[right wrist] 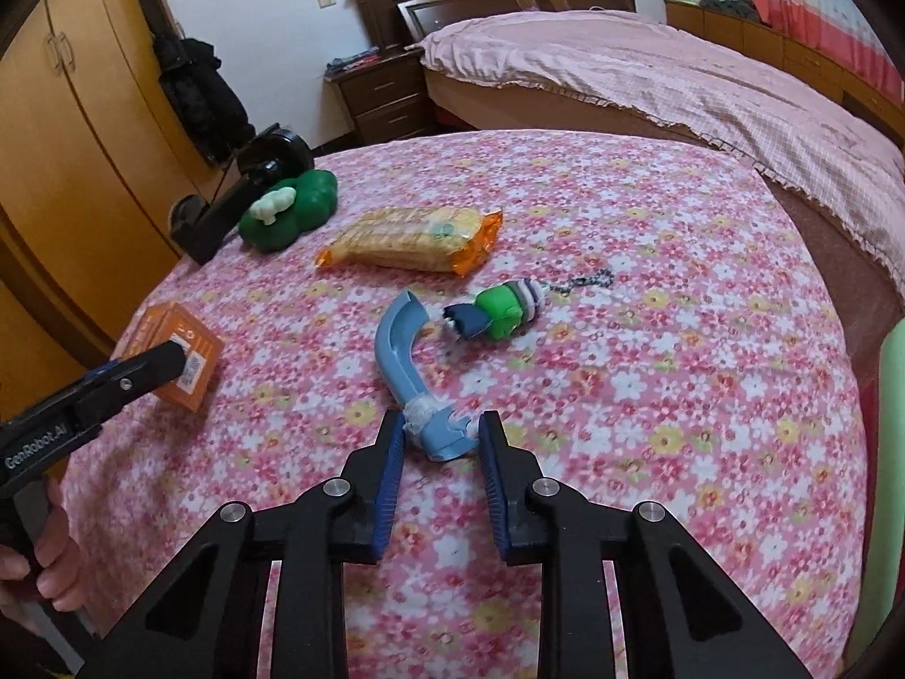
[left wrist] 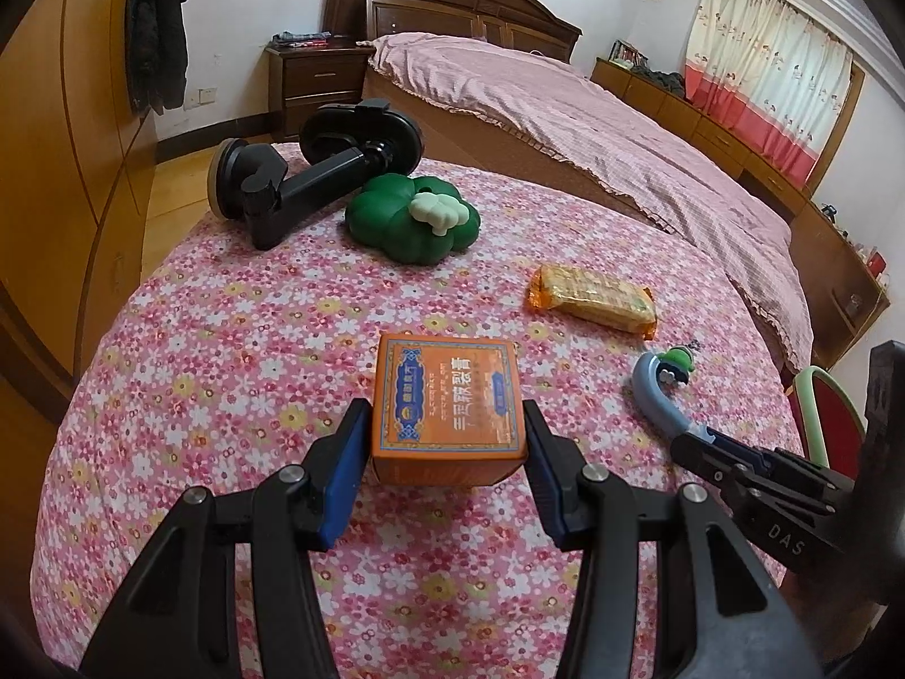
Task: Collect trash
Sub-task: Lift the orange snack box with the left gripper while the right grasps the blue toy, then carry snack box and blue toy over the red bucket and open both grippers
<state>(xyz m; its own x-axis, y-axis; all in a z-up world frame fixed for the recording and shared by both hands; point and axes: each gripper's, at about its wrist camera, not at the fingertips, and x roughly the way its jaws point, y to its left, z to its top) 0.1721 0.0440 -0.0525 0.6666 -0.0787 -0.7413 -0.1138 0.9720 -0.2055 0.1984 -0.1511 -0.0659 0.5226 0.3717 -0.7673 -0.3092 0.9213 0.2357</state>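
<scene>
My left gripper [left wrist: 447,424] is shut on an orange box [left wrist: 447,402], its blue pads against both sides; the box sits on the flowered tablecloth [left wrist: 226,339]. In the right wrist view the orange box [right wrist: 169,356] shows at the left, held by the left gripper [right wrist: 169,362]. My right gripper [right wrist: 441,430] stands around the near end of a curved blue plastic piece [right wrist: 396,362], jaws close to its sides; contact is unclear. The same blue piece [left wrist: 656,396] shows in the left wrist view with the right gripper [left wrist: 690,441] at its end.
An orange cracker packet [right wrist: 407,237], a green keychain toy [right wrist: 503,311], a green clover-shaped object [right wrist: 288,209] and a black phone mount [right wrist: 243,192] lie on the table. A bed [right wrist: 679,73] stands behind it and a wardrobe [left wrist: 56,170] to the left.
</scene>
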